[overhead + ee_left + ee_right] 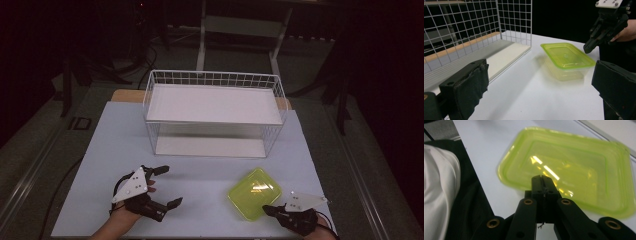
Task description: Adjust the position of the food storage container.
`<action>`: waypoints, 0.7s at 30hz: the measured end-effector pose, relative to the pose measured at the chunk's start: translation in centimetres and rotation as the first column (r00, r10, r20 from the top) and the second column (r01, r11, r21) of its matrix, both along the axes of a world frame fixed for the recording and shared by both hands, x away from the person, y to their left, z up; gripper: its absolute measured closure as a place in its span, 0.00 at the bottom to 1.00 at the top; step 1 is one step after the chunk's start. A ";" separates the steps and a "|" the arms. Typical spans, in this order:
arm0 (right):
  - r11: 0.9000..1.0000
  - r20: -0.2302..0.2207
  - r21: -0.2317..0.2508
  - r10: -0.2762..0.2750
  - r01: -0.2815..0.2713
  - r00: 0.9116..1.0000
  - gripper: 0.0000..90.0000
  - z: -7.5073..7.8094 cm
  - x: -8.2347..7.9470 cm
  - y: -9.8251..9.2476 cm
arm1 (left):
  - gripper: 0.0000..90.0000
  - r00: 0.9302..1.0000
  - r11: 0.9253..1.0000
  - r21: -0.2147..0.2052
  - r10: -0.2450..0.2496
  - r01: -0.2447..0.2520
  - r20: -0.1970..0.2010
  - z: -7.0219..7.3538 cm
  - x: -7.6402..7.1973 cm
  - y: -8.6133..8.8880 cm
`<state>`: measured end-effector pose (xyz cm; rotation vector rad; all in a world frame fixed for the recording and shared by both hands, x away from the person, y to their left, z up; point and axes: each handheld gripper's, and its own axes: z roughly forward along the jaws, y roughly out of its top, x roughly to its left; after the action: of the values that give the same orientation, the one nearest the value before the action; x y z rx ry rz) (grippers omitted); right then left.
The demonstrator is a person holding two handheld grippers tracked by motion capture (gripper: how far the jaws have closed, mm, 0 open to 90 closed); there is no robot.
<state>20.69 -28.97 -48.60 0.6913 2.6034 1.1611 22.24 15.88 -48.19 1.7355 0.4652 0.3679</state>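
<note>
R gripper (543, 180): jaws pressed flat together, nothing between them, tips hovering over the near edge of the yellow-green lidded container (571, 167). Whether the tips touch the lid, can't tell. In the high view the R gripper (270, 210) sits at the box's near-right corner, grey plate on top.

Container (254, 193): rectangular w/ rounded corners, turned diagonal on the table, so its corners point toward the rack and toward the person. Long axis runs across the R jaws, left to right in the right gripper view. Lid is bright translucent lime, glossy, light streaks on it, w/ a raised stepped border; the tub below is paler and see-through, as the left gripper view (566, 58) shows.

L gripper (167, 186): jaws wide apart, holding nothing, fabric-faced pads. Box lies ahead of them and well off, toward the R gripper (590, 47).

Further out: white wire rack (215, 112) w/ two white shelves, beyond the box at the far side of the light table (200, 180). White cloth (439, 190) beside the R jaws, off the table edge.
</note>
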 end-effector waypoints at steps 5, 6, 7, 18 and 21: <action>1.000 -0.012 -0.005 0.000 0.000 1.000 1.00 -0.6 0.1 -0.4 | 0.02 1.000 1.000 0.001 -0.001 0.001 -0.002 0.0 0.0 -0.1; 1.000 -0.012 -0.001 0.003 -0.003 1.000 1.00 -0.6 0.2 -0.4 | 0.02 1.000 1.000 0.002 0.000 0.000 -0.001 0.0 0.0 -0.1; 1.000 -0.009 0.000 0.003 -0.003 1.000 1.00 -0.6 0.2 -0.3 | 0.02 1.000 1.000 0.001 -0.001 0.001 -0.002 0.0 0.1 -0.1; 1.000 0.000 0.005 0.026 -0.026 1.000 1.00 -0.6 1.5 1.3 | 0.02 1.000 1.000 -0.002 -0.007 0.007 -0.006 -0.1 0.1 -0.1; 0.999 0.004 0.008 0.041 -0.041 0.999 1.00 -0.6 2.0 2.0 | 0.02 1.000 1.000 -0.002 -0.008 0.008 -0.007 -0.1 0.0 -0.1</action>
<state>22.68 -26.93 -49.22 0.6401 2.6228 1.1845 22.23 15.74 -48.32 1.7363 0.4636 0.3560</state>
